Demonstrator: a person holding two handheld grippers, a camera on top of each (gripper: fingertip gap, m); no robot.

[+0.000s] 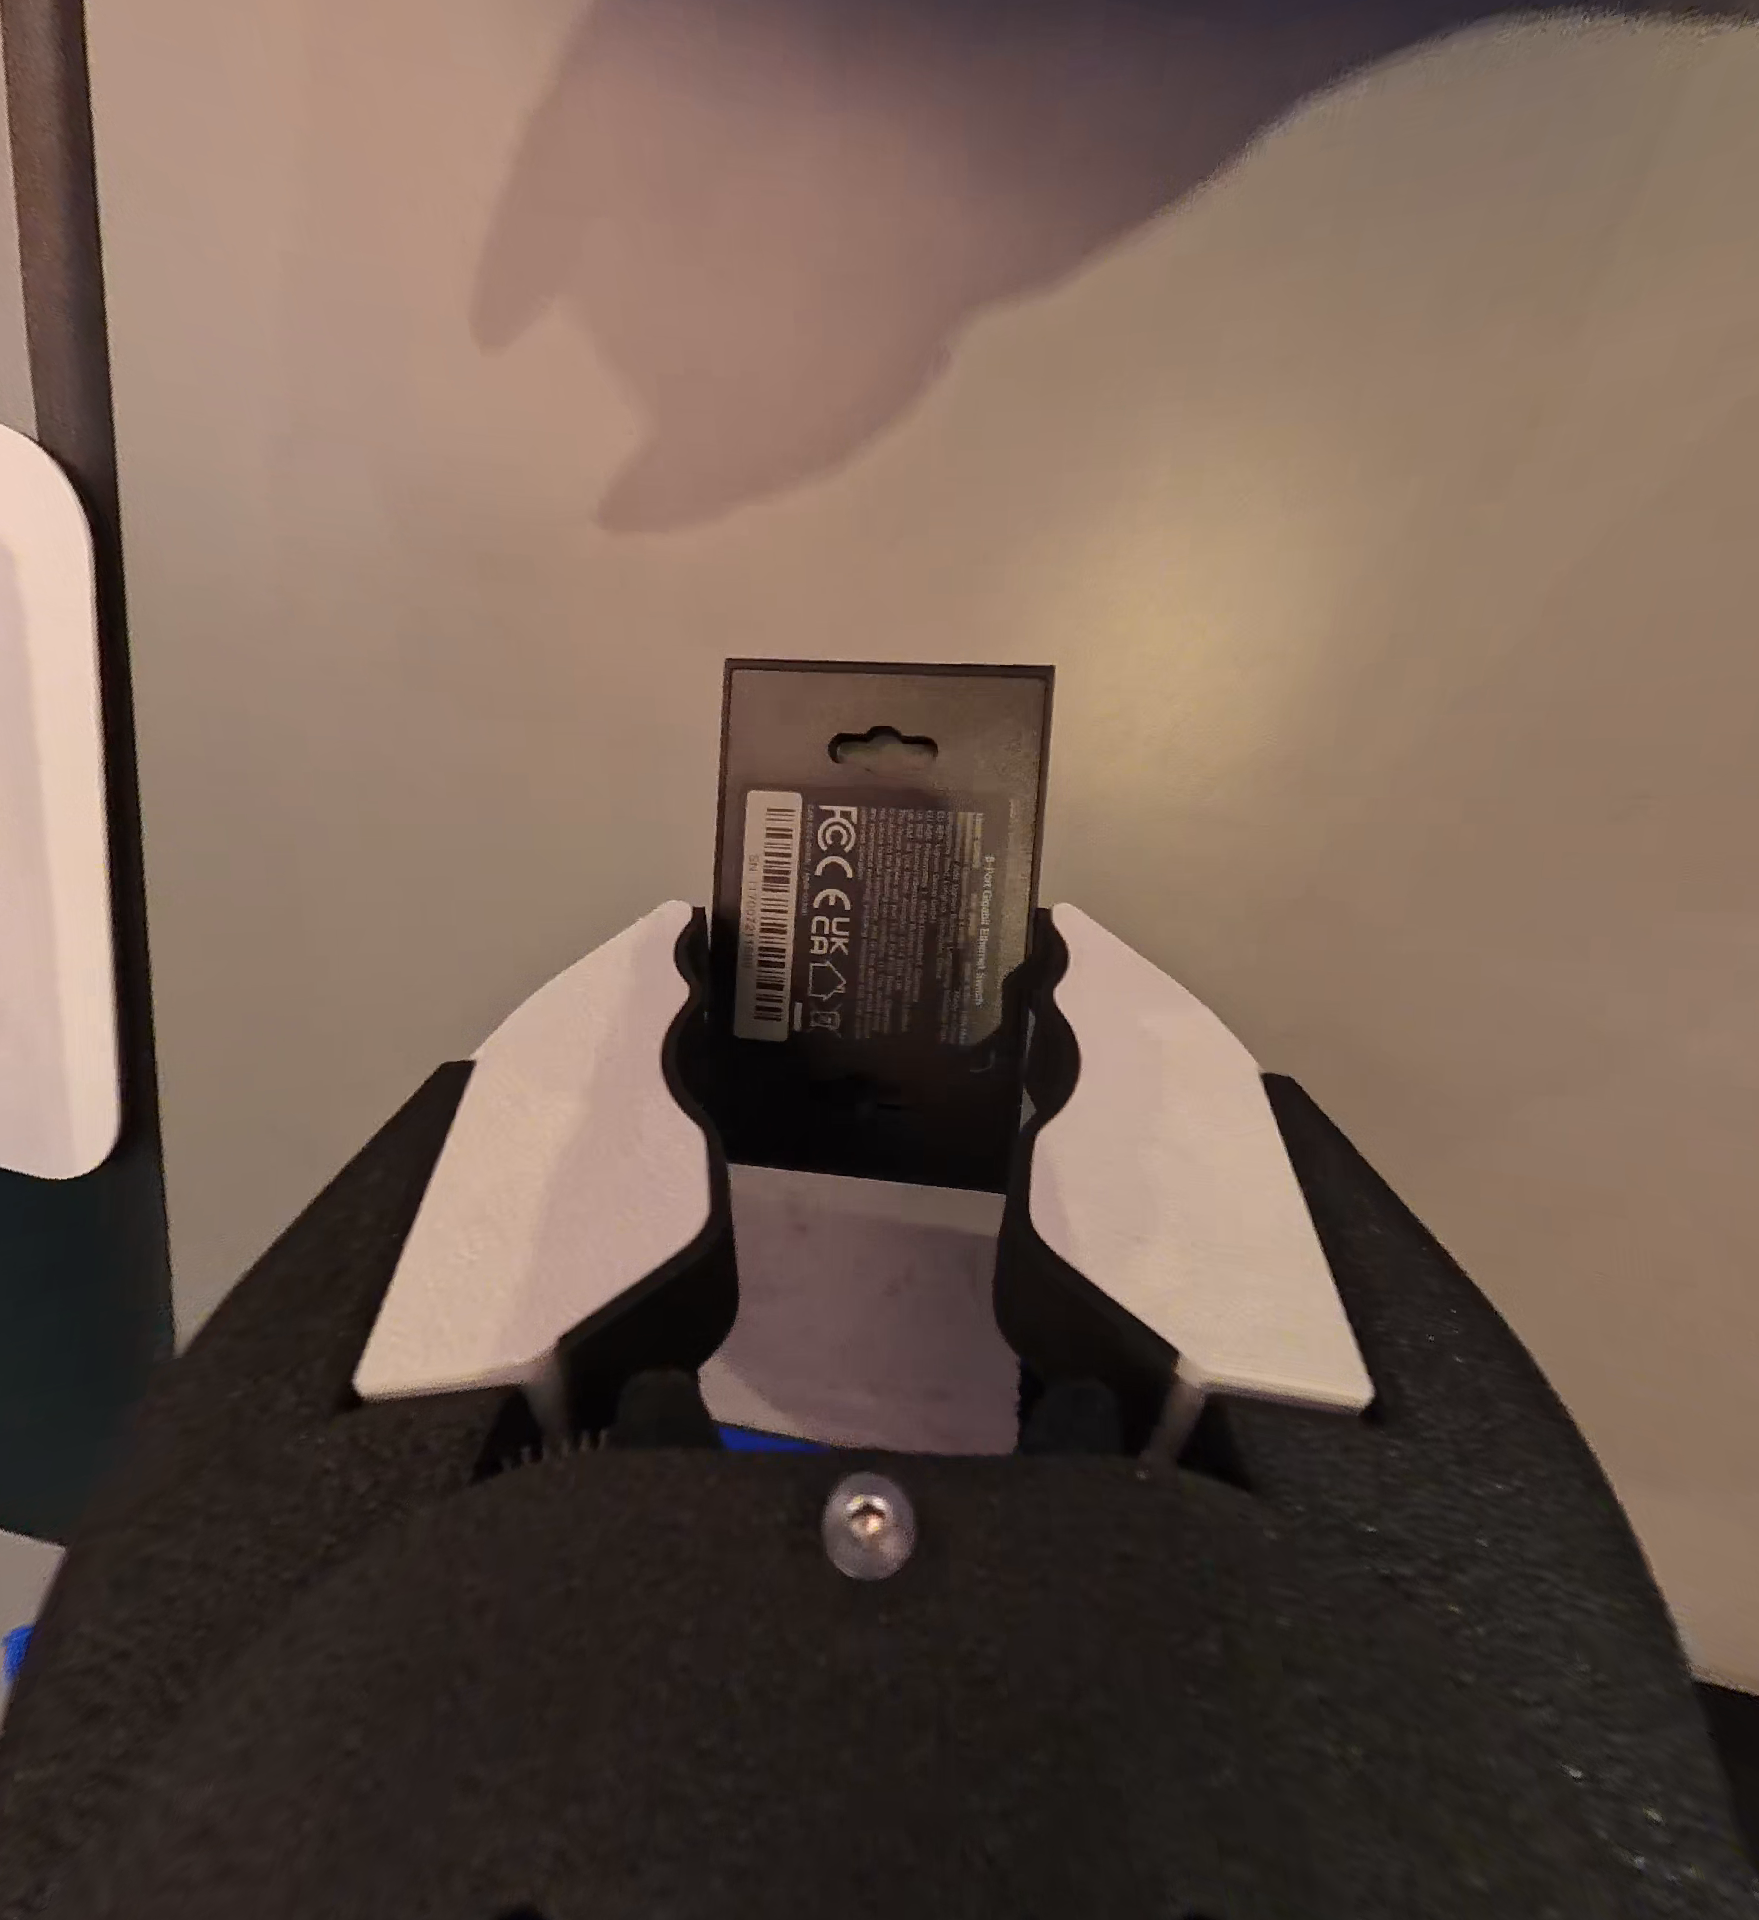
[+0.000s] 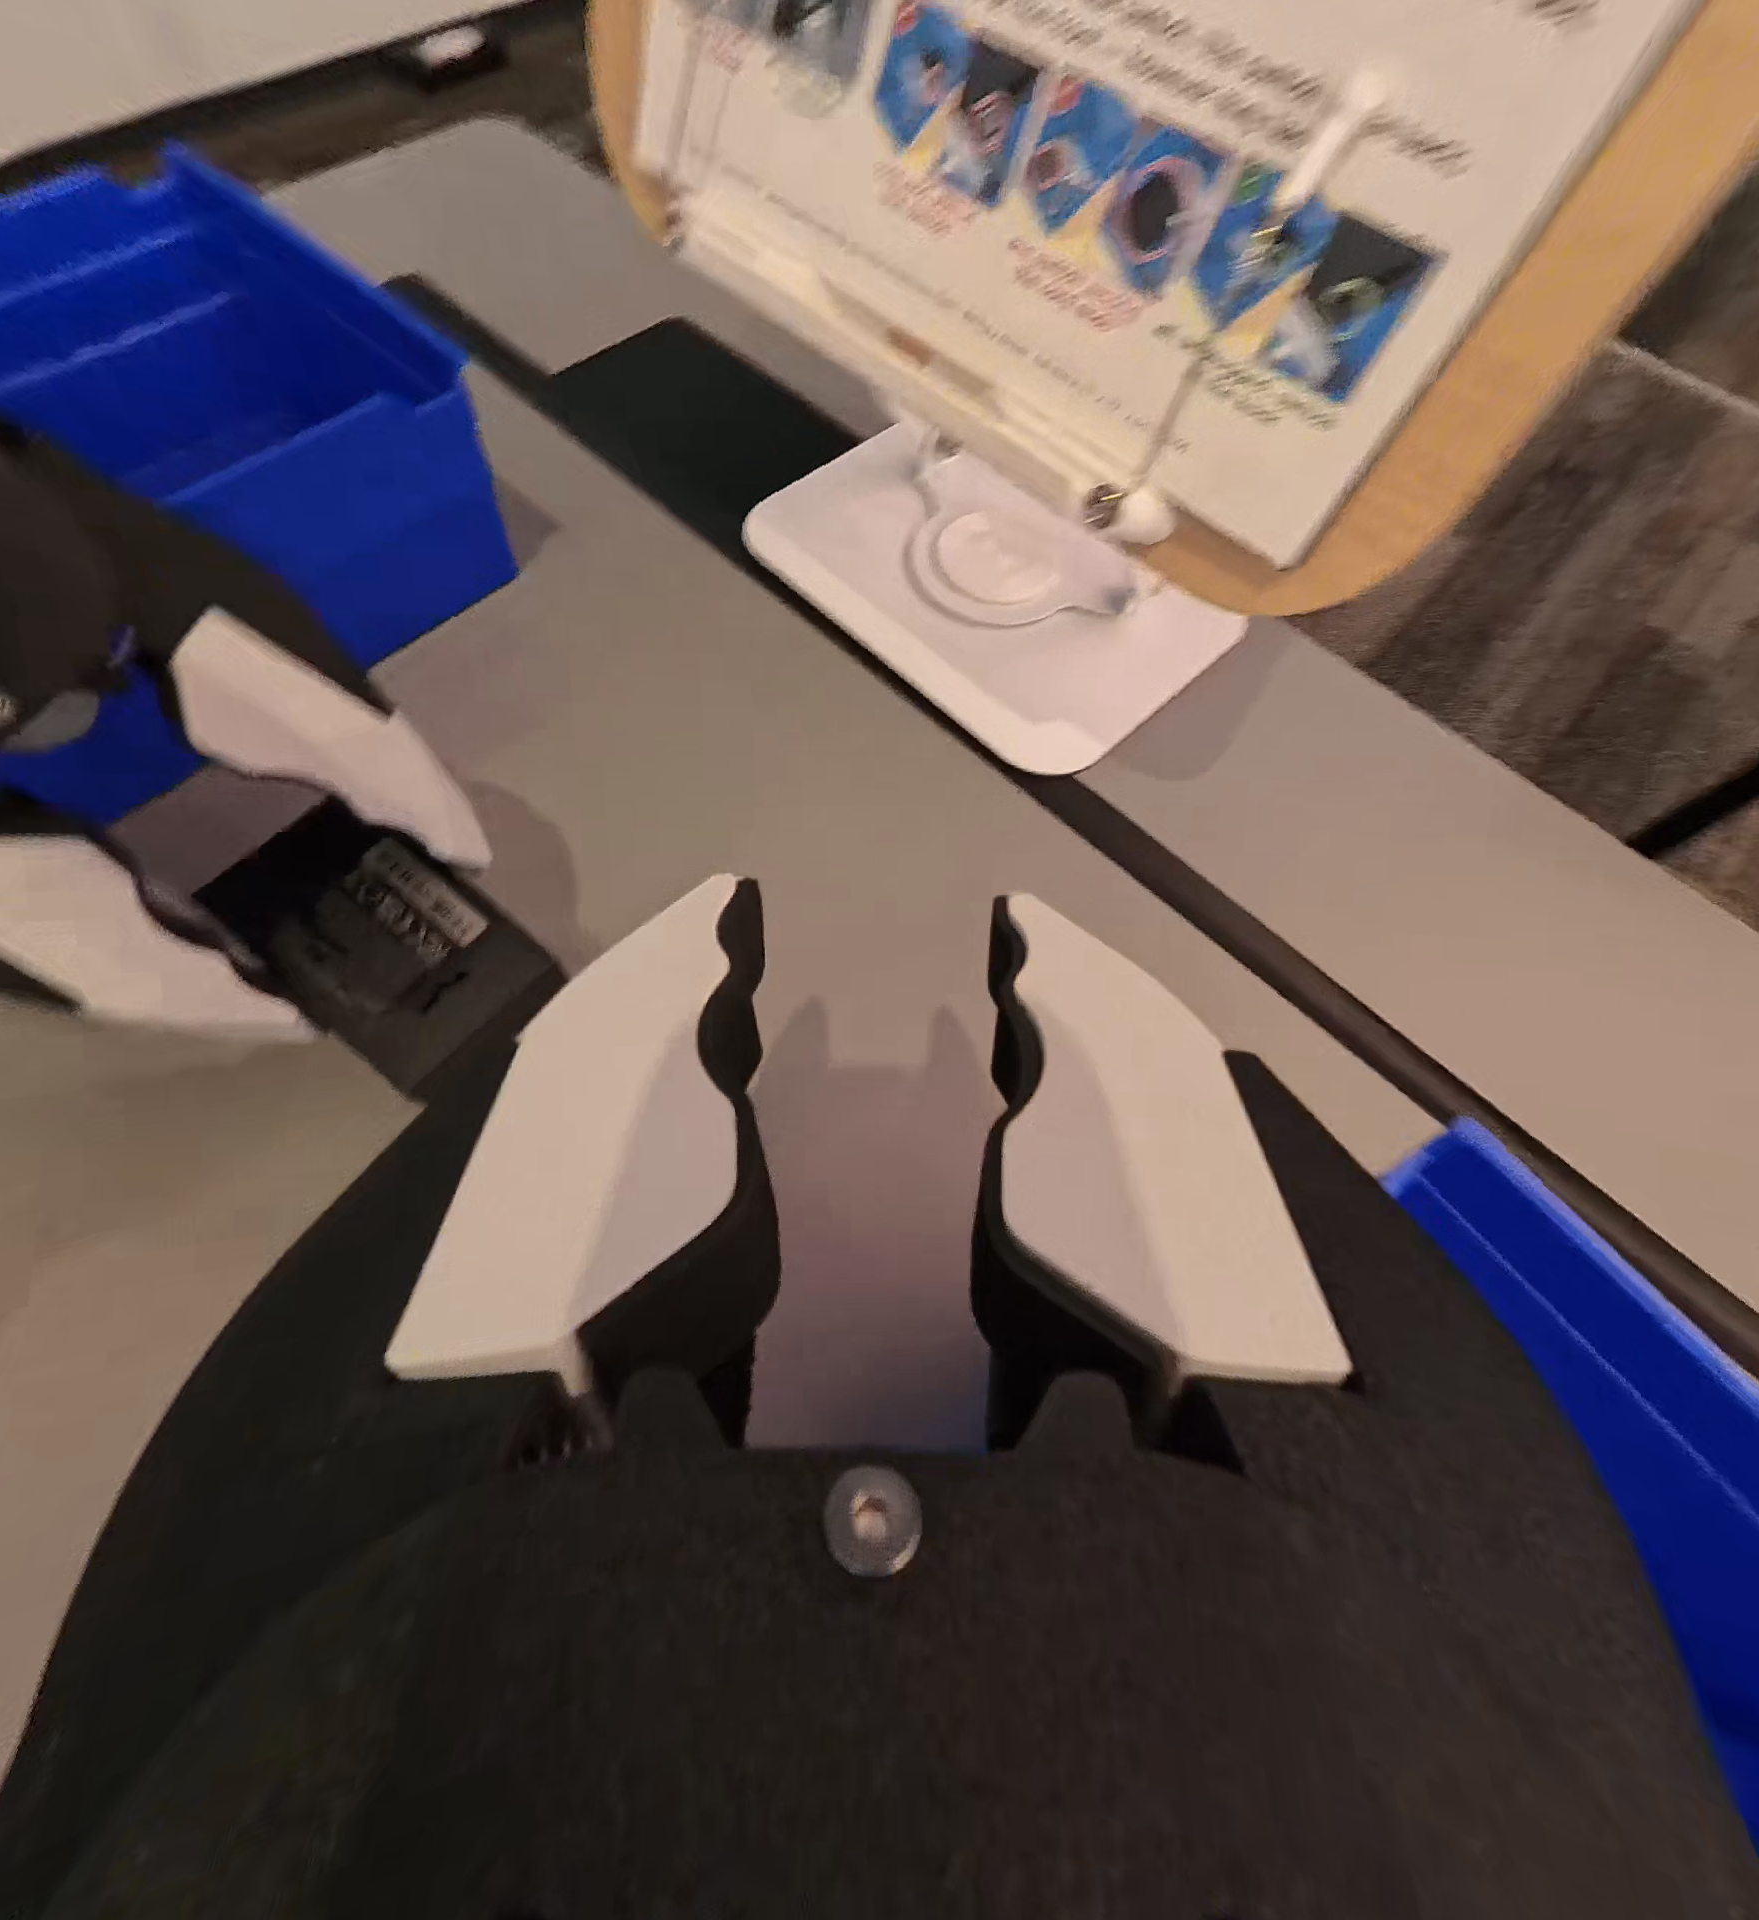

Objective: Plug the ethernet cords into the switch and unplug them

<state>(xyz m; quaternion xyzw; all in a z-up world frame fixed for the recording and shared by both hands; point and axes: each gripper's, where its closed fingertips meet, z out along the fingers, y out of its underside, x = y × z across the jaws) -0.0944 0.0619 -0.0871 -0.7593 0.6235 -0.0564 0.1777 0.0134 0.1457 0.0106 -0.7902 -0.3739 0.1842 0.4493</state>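
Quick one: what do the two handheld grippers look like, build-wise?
Both match: left gripper and right gripper each have a rough-textured black body, two white angular fingers lined with wavy black pads, and a silver screw centred on the body. Seen from the right wrist view, the left one also shows blue parts.

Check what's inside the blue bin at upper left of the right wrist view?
The blue bin shows only blue inner walls, ridges and a divider; no cords visible. Its near-left part is hidden behind the left tool, which is clamped on the switch. The image is blurred.

both wrist views close, sharing switch [image 1: 880, 914]
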